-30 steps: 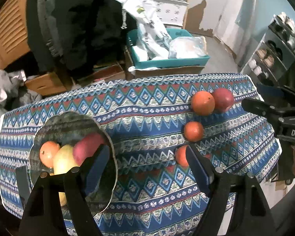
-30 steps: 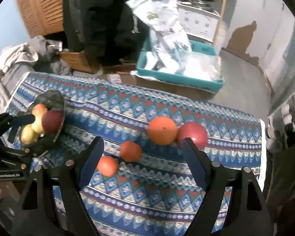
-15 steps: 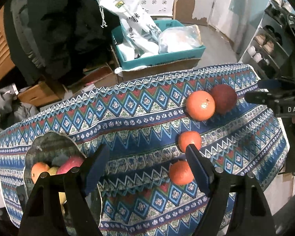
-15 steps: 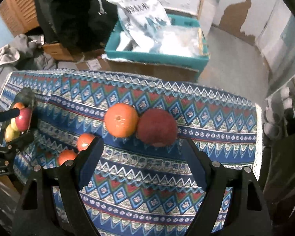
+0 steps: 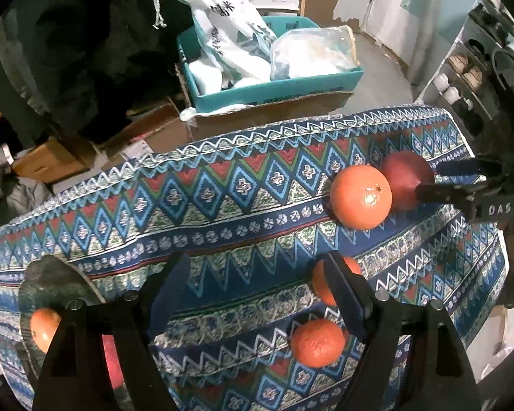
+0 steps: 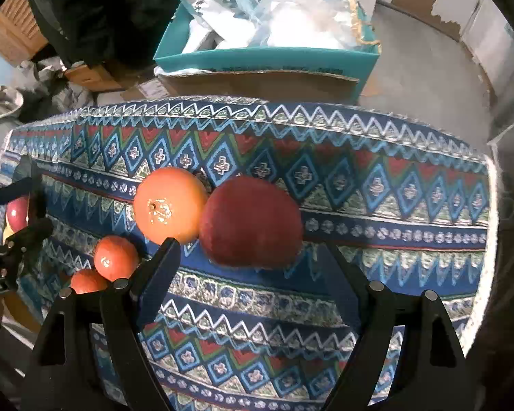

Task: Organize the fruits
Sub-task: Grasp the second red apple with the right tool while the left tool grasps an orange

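1. My right gripper [image 6: 248,267] is spread wide with nothing held; the red apple [image 6: 252,222] sits between its fingers, just ahead of the tips, and I can't tell if the pads touch it.
2. The big orange [image 6: 169,203] touches the apple at its 9 o'clock, on the patterned tablecloth [image 6: 377,185].
3. Two small oranges lie at 7–8 o'clock of the big one: nearer one [image 6: 115,257], lower one [image 6: 87,281] partly hidden behind my right gripper's left finger [image 6: 159,267].
4. My left gripper [image 5: 257,287] is also wide open and holds nothing, hanging over the cloth.
5. In the left wrist view, one small orange [image 5: 325,282] sits half hidden behind that gripper's right finger [image 5: 342,291]; the other [image 5: 318,342] is at 6 o'clock of it, between the fingers.
6. The dark plate [image 5: 51,284] is at 8 o'clock of the left view, with an orange [image 5: 44,327] and a red fruit [image 5: 111,363] on it, mostly blocked by the gripper body.
7. At 3 o'clock in the left view, my right gripper's fingers flank the apple [image 5: 406,179], one in front and one behind.
8. The teal box [image 5: 274,89] with white bags [image 5: 222,24] stands on the floor beyond the table, at 12 o'clock.
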The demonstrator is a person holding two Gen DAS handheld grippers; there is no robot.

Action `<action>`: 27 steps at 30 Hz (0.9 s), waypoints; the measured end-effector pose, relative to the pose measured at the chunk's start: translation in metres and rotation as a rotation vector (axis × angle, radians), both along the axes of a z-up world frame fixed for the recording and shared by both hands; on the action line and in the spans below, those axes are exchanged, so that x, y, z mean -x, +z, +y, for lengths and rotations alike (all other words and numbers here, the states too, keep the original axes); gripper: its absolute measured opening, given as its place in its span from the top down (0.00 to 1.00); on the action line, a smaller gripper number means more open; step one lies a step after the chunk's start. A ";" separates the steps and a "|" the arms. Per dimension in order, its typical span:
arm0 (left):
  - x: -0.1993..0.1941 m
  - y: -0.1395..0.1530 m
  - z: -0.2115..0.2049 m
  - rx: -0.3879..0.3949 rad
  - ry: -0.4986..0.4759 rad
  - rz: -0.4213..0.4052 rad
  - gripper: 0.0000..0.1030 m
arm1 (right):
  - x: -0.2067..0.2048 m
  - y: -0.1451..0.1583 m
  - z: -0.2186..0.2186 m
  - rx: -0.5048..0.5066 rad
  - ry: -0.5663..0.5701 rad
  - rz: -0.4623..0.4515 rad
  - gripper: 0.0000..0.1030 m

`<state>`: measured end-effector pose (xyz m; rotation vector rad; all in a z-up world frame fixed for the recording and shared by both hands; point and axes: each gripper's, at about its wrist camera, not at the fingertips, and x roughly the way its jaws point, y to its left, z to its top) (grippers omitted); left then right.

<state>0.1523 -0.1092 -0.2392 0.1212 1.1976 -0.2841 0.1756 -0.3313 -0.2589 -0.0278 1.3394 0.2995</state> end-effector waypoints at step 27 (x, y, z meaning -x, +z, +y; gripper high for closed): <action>0.023 -0.018 -0.010 0.069 -0.027 0.104 0.21 | 0.014 -0.021 0.002 0.038 -0.008 -0.056 0.26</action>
